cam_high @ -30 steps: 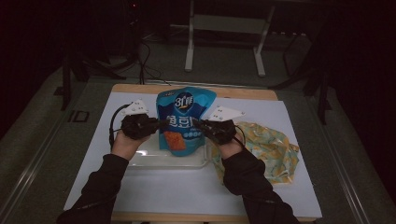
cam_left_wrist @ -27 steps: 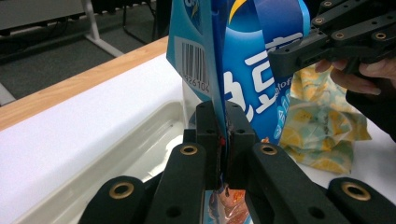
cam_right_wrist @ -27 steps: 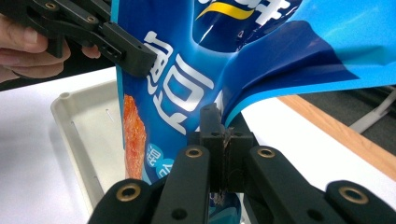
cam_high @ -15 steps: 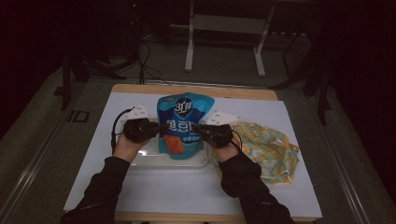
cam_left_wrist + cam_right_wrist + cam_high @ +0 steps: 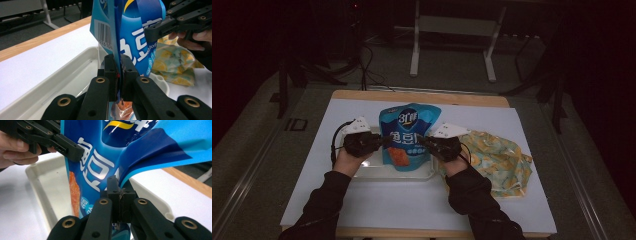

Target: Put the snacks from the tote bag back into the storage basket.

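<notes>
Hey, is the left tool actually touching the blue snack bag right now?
Touching. The left gripper view shows the left tool with its jaws shut on the edge of the blue snack bag.

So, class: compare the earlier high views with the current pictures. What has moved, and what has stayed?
The blue snack bag has sunk slightly toward the white tray, with the left gripper lowering. Both grippers, left and right, stay shut on its edges. The yellow bag hasn't moved.

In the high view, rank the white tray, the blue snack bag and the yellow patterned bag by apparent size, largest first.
1. Yellow patterned bag, though crumpled.
2. White tray and blue snack bag: too close to rank. The snack bag, held upright in the tray by both grippers, hides much of the tray.
</notes>
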### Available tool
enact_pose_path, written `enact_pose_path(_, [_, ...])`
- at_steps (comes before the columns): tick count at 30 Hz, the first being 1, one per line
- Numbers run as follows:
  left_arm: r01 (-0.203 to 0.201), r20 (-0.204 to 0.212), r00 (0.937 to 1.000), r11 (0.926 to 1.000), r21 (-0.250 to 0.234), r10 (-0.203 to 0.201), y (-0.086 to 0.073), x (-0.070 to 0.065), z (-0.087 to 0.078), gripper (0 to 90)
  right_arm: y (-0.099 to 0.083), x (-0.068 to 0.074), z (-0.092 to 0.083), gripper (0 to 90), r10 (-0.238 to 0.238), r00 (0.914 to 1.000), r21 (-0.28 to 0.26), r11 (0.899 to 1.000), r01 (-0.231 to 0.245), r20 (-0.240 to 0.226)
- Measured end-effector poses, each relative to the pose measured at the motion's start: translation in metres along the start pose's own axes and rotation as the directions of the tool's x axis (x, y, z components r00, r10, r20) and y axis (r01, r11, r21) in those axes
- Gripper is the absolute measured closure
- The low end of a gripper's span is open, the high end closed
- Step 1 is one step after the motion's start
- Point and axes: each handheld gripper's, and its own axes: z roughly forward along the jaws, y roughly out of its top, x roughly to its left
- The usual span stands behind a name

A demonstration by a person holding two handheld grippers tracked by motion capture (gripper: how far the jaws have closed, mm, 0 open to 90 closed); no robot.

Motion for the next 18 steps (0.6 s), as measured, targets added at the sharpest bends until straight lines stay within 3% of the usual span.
enact_pose_path(13, [-0.012, 0.000, 0.9999, 0.9999, -0.003, 0.012, -0.0040, -0.0058, -0.0034, 81.6, -0.0039, 0.0027, -0.0043, 85.8, -0.003, 0.9999, 0.004, 1.000, 0.003, -0.014])
enact_pose_path(18, [0.014, -0.006, 0.9999, 0.9998, -0.013, -0.015, -0.0082, -0.0052, -0.0053, 75.7, -0.0018, 0.0000, -0.0061, 78.6, 0.008, 0.9997, 0.004, 1.000, -0.008, -0.022])
